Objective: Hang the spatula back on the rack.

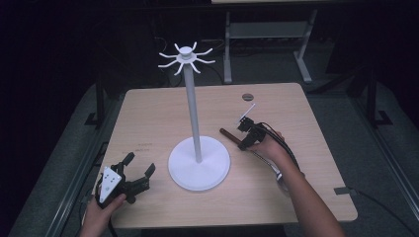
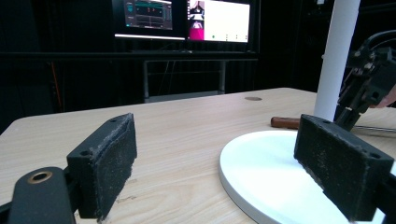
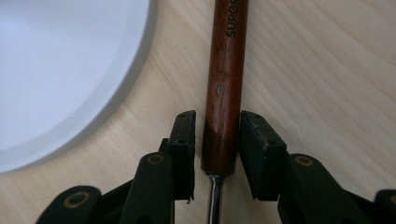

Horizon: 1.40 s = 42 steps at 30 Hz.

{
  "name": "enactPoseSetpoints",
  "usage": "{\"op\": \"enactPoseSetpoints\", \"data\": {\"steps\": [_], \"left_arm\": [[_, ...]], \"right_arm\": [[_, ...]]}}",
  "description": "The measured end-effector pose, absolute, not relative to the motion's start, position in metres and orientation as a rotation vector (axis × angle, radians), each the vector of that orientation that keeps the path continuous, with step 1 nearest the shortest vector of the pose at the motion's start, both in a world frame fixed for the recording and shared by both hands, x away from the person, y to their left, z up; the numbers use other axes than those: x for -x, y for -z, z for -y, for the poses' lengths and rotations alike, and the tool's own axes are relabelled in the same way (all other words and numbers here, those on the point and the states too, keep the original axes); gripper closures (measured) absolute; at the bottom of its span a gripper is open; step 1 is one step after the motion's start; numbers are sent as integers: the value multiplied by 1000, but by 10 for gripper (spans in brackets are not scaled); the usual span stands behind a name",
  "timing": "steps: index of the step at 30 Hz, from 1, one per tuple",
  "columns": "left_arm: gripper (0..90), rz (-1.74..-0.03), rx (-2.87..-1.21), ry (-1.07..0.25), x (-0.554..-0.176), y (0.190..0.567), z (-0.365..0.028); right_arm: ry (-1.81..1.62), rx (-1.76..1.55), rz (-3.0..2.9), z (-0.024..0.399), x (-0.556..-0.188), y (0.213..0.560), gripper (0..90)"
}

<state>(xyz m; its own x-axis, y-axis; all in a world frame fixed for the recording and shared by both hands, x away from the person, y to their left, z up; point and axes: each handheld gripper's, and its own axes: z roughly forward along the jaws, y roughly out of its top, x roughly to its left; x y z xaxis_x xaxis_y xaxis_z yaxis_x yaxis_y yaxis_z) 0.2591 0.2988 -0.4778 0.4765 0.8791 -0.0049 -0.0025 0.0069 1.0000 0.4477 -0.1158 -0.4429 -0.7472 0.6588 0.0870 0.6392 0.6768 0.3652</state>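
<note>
- Wooden handle (image 3: pixel 225 79), dark red-brown with lettering at the far end, lies flat on the table (image 1: pixel 148 118) just right of the stand's round white base (image 1: pixel 199 170). A thin metal shank (image 3: pixel 214 200) leaves its near end; in the high view the shank runs back under the person's right hand (image 1: pixel 267 146) toward a metal utensil end (image 1: pixel 281 178), partly hidden.
- Right gripper (image 3: pixel 217 140): jaws straddle the handle's near end, one pad on each side. The right pad looks to touch the wood; a thin sliver shows at the left. Closing on it, but a firm clamp cannot be told.
- To do this well, my judgement: keep the pads square to the round handle and fully on the wood, not sliding down onto the shank, and close evenly so it does not roll toward the base.
- Stand: white pole (image 1: pixel 193 111) rising to a ring of curved hooks (image 1: pixel 186 58); nothing hangs there.
- Left gripper (image 1: pixel 134 177): released, jaws wide apart, resting low near the table's front left corner, aimed at the base, holding nothing.
</note>
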Motion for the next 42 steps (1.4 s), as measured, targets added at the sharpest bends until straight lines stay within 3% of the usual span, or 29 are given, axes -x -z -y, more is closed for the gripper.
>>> {"op": "enactPoseSetpoints", "data": {"steps": [14, 42], "left_arm": [[127, -836, -1400, -835, -259, 478, -299], [127, -837, -1400, -838, -259, 478, -299]], "right_arm": [[-650, -1096, -2795, 120, -445, 438, 731], [-1212, -1017, -2481, 185, -393, 359, 732]]}}
